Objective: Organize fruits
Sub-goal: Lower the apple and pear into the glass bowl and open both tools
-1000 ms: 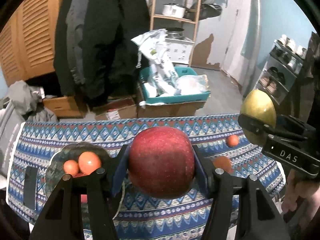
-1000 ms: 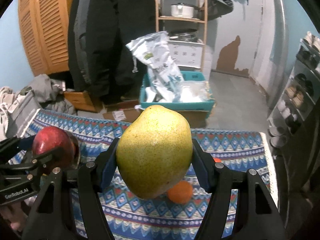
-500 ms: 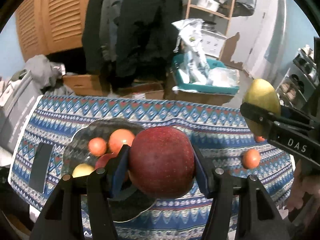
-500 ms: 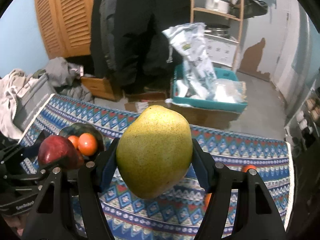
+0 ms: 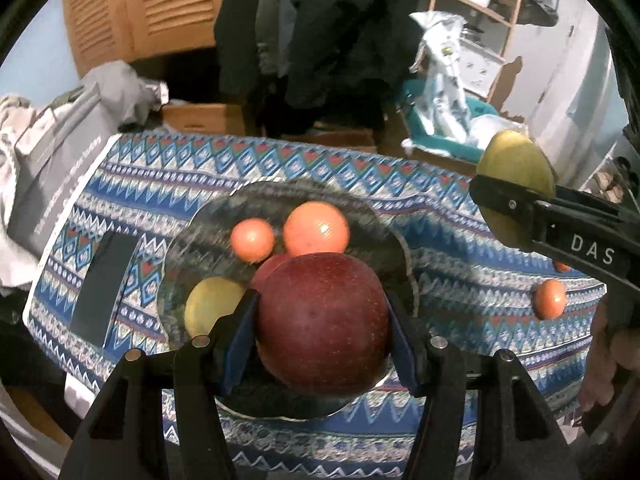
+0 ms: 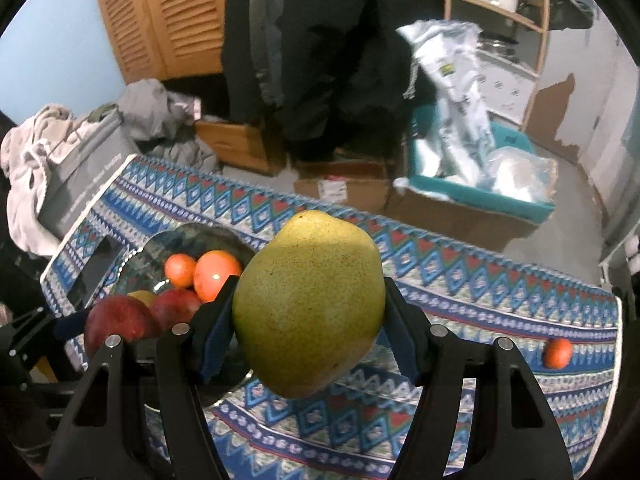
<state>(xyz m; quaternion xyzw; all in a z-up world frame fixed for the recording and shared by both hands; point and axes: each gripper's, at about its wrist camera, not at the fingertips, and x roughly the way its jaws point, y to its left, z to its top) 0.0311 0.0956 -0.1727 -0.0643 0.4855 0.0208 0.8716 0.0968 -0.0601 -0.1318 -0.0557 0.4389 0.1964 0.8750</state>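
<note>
My left gripper is shut on a red apple and holds it above the near side of a dark glass bowl. The bowl holds two oranges, a yellow fruit and a red fruit partly hidden behind the apple. My right gripper is shut on a yellow-green pear, held above the patterned cloth to the right of the bowl. The pear also shows in the left wrist view. The held apple also shows in the right wrist view.
A blue patterned cloth covers the table. A loose orange lies on it at the right, also in the right wrist view. A black phone lies left of the bowl. Boxes, a teal bin and clothes stand beyond the table.
Both grippers have moved left with their fruit. The bowl has come under the left gripper's apple, and the bowl's fruits show closer in both views.
</note>
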